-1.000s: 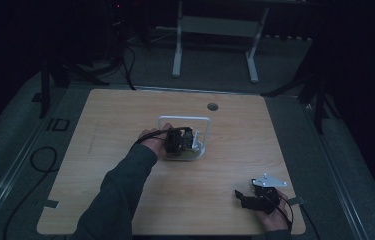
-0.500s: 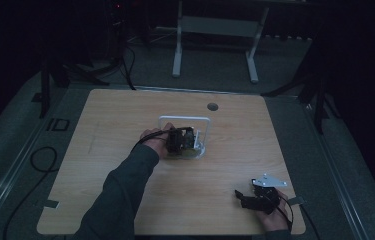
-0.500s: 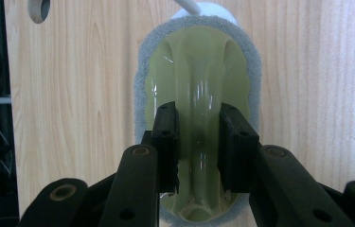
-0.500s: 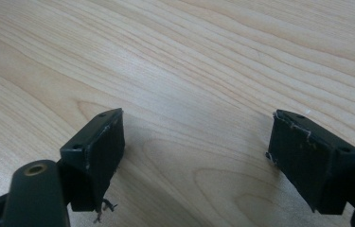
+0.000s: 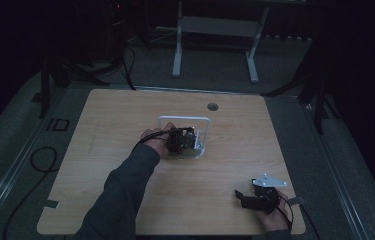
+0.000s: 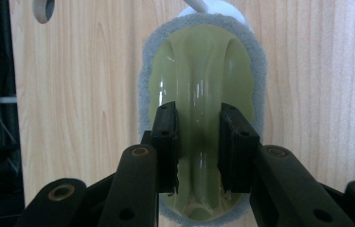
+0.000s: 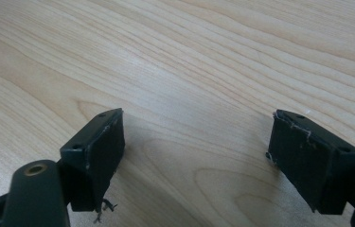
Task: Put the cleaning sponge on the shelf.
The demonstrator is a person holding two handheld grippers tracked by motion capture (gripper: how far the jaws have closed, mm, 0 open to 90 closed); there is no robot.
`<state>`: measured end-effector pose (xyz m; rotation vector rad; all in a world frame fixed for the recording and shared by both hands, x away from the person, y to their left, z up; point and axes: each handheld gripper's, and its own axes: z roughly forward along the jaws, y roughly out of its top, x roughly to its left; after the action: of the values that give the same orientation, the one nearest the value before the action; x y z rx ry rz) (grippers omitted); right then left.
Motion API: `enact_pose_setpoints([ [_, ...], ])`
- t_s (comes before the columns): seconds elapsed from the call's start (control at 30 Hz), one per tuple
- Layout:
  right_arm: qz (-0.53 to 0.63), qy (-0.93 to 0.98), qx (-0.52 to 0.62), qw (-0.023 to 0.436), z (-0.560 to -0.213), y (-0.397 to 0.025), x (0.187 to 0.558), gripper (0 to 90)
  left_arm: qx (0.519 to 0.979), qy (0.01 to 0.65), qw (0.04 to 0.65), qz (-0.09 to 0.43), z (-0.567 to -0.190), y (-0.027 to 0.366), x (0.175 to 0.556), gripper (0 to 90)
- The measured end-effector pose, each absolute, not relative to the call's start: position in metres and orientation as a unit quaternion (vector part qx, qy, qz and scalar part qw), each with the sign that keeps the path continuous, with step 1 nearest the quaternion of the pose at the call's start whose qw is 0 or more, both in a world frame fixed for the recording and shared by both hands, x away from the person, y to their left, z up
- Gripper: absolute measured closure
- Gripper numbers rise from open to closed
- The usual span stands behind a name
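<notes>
From the high view, the wooden worktop (image 5: 125, 135) is lying in dim light. The person's left arm is reaching toward its middle, where the left tool (image 5: 187, 141) is sitting over a small pale object beside a white wire frame (image 5: 185, 120) standing upright. A round hole (image 5: 212, 106) is showing near the worktop's far edge. The right tool (image 5: 247, 197) is resting near the near right corner, well apart from the left one, with its grey three-cornered plate (image 5: 266, 180) on top.

In the left gripper view, the left tool (image 6: 198, 146) is pointing down at a scrubber (image 6: 201, 85): a glossy olive-green handle with a raised central ridge, edged by a grey pad, lying flat on the worktop. The two black jaws are clenching the ridge, one on each side of it.

In the right gripper view, the right tool (image 7: 194, 156) is hanging just over bare wood grain, its jaws spread wide and grasping nothing.
</notes>
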<state>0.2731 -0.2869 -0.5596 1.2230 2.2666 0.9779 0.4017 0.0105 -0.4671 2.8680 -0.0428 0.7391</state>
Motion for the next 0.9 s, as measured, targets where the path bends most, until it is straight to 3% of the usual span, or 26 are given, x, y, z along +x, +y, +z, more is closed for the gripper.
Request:
enact_pose_setpoints([
  [0.27,0.348,0.808,0.436,0.192,-0.5596,-0.2870,0.2731,18.7,0.961,-0.015,0.082,0.265,-0.4703,0.0081,0.4015,70.6],
  [0.43,0.348,0.808,0.436,0.192,-0.5596,-0.2869,0.2731,18.7,0.959,-0.014,0.077,0.274,-0.4719,0.0073,0.4007,63.7],
  [0.9,0.348,0.807,0.436,0.192,-0.5596,-0.2869,0.2731,18.7,0.955,0.023,0.073,0.287,-0.4647,0.0098,0.3966,58.0],
])
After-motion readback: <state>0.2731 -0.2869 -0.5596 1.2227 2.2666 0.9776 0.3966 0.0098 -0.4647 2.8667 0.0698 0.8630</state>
